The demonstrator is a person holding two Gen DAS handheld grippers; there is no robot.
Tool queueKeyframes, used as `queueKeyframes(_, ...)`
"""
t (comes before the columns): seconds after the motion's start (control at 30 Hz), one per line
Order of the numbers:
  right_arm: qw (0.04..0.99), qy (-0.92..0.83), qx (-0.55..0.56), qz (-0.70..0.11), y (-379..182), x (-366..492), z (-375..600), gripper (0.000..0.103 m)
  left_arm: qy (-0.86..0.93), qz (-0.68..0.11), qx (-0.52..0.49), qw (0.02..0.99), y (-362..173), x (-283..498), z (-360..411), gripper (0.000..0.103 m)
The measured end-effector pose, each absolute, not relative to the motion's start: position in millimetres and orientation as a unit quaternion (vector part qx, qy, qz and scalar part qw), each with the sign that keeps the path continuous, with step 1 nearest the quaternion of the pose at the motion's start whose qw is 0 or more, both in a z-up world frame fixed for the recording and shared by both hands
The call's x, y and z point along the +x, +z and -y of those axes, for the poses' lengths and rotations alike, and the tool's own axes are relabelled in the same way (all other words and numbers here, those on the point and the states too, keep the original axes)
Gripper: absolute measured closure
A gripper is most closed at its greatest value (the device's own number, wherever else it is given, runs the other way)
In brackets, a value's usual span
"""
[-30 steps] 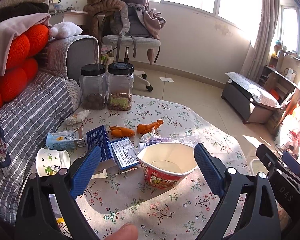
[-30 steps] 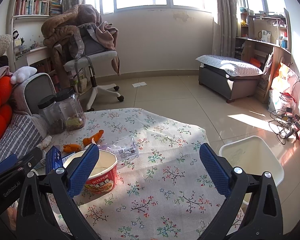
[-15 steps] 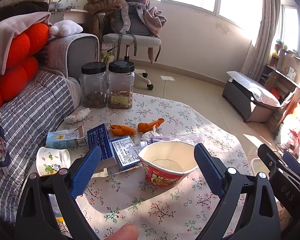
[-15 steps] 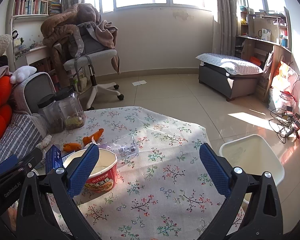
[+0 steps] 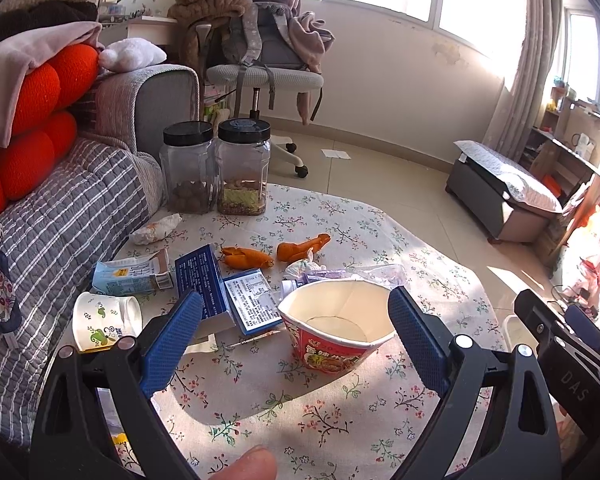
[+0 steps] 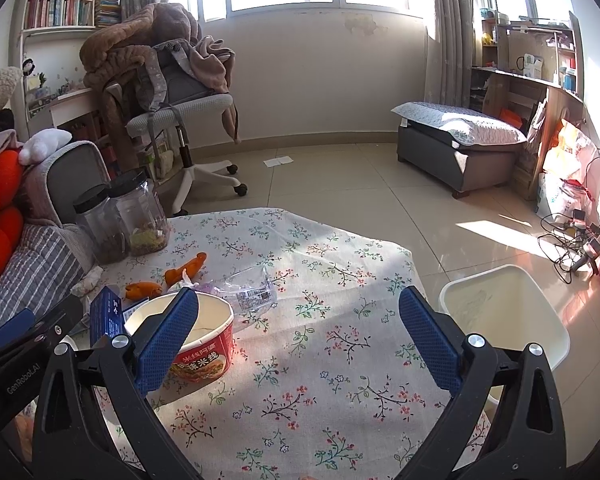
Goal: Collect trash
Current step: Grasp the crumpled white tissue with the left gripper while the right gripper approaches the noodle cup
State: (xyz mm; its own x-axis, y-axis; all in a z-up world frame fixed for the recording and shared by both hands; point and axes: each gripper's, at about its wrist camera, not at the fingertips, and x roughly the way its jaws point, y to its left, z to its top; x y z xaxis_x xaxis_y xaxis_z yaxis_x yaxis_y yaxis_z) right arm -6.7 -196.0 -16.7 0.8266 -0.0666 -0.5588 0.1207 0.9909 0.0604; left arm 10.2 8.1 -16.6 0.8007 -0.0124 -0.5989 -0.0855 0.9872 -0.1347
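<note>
An empty red noodle cup [image 5: 338, 330] [image 6: 198, 340] stands on the floral tablecloth [image 5: 300, 412] among trash: two blue cartons [image 5: 204, 284], a crushed milk carton [image 5: 130, 274], a tipped paper cup [image 5: 104, 320], orange peels [image 5: 246, 258], a crumpled tissue [image 5: 156, 228] and a clear plastic wrapper [image 6: 246, 290]. My left gripper [image 5: 296, 340] is open, its fingers either side of the cup and nearer the camera. My right gripper [image 6: 298, 334] hangs open over bare cloth, right of the cup. A white bin [image 6: 508, 312] stands on the floor beside the table's right edge.
Two black-lidded jars [image 5: 214, 170] stand at the table's far left. A grey sofa [image 5: 60, 216] with red cushions borders the left side. An office chair [image 6: 180, 120] piled with clothes, a low bench [image 6: 456, 140] and floor cables [image 6: 572, 240] lie beyond. A fingertip [image 5: 246, 464] shows at the bottom.
Both grippers have shifted only slightly; the scene sits a touch lower in the left wrist view. Nothing was taken hold of or let go.
</note>
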Motion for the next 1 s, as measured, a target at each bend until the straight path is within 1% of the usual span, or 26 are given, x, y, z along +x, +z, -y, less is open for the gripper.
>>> queueKeyframes(0.27, 0.939, -0.052, 0.055, -0.336, -23.4, 3.4, 199.4, 0.007, 0.027, -0.328, -0.078, 0.941, -20.1, 13.9, -10.0, 0.012)
queueKeyframes(0.43, 0.918, -0.053, 0.063, -0.388, -37.1, 13.4, 203.8, 0.007, 0.042, -0.348, -0.076, 0.934, -27.1, 18.9, -13.7, 0.012)
queueKeyframes(0.63, 0.883, -0.029, 0.109, -0.456, -58.9, 22.6, 212.8, 0.007, 0.059, -0.385, -0.083, 0.917, -44.7, 25.3, -27.2, 0.012)
queueKeyframes(0.77, 0.862, 0.0, 0.143, -0.487, -70.4, 25.1, 218.5, 0.007, 0.073, -0.403, -0.087, 0.908, -50.4, 28.4, -44.5, 0.012)
queueKeyframes(0.9, 0.847, 0.018, 0.175, -0.501, -76.2, 22.6, 229.3, 0.007, 0.113, -0.42, -0.097, 0.895, -38.6, 19.8, -81.2, 0.012)
queueKeyframes(0.93, 0.841, 0.023, 0.184, -0.508, -77.8, 23.1, 231.0, 0.007, 0.126, -0.423, -0.096, 0.892, -36.7, 14.9, -90.3, 0.007)
queueKeyframes(1.0, 0.828, 0.032, 0.203, -0.522, -83.2, 24.0, 232.3, 0.007, 0.135, -0.434, -0.082, 0.887, -38.8, 4.2, -103.6, 0.006)
